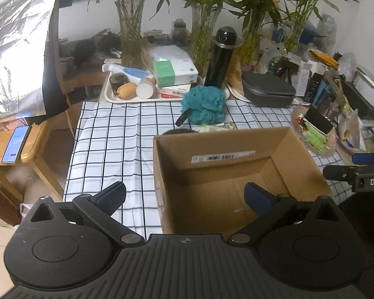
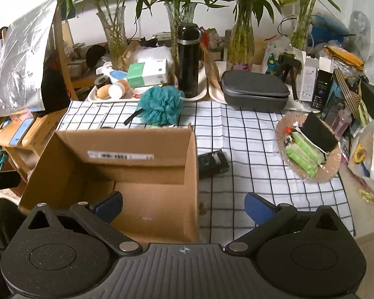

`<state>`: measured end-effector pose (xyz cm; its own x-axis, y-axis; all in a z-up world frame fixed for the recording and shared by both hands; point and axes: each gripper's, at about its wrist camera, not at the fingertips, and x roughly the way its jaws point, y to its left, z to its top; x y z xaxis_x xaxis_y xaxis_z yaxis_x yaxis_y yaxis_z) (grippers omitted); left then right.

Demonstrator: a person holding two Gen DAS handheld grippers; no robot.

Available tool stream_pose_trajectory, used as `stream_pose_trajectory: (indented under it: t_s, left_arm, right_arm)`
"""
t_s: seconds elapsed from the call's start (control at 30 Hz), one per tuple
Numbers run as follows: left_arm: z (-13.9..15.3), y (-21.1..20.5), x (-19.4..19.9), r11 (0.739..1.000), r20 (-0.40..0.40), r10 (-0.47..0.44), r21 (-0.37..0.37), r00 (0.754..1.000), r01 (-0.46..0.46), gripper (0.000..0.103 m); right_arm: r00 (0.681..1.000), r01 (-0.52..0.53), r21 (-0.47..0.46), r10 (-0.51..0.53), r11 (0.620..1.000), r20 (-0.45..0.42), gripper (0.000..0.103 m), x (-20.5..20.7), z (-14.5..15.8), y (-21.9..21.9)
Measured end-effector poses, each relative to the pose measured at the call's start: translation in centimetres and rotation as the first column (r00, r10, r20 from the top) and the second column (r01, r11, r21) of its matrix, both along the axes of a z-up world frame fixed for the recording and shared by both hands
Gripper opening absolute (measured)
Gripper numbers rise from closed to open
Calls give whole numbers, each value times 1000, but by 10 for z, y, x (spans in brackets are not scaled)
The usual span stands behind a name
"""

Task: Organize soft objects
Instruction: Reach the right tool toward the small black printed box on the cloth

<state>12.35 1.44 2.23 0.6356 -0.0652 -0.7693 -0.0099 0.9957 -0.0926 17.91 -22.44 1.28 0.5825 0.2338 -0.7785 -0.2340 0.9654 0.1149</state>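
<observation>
Both tools wide, empty: left tool (image 1: 184, 198) and right tool (image 2: 183, 205) above cardboard box (image 1: 212, 144); teal loofah (image 1: 204, 104) beyond box.

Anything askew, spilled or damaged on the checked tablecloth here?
Nothing spilled or broken. The open cardboard box sits empty, the teal mesh bath pouf lies behind it, and a small black packet lies loose beside the box.

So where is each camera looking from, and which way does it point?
Left wrist: sits on the left claw, open, facing forward over the cardboard box toward the teal bath pouf; the right claw shows at the edge.
Right wrist: sits on the right claw, open, straddling the box's right wall, facing the checked tablecloth.
Both show the box, pouf and black bottle.
</observation>
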Motion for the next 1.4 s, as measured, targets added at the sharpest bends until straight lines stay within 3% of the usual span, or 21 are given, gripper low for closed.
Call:
stream_pose_trajectory:
  t_s: [0.5, 1.13, 1.4]
  left_arm:
    - [-6, 27, 45, 1000, 26, 23, -20, 999, -22, 103]
    - [-27, 42, 89, 1000, -32, 1, -25, 999, -2, 103]
    - [-43, 66, 122, 996, -60, 62, -55, 996, -66, 103]
  right_arm:
    - [999, 12, 42, -11, 999, -37, 103, 61, -12, -12]
    - [1000, -6, 61, 8, 998, -30, 103, 104, -27, -16]
    - [999, 21, 120, -17, 993, -30, 103, 142, -46, -30]
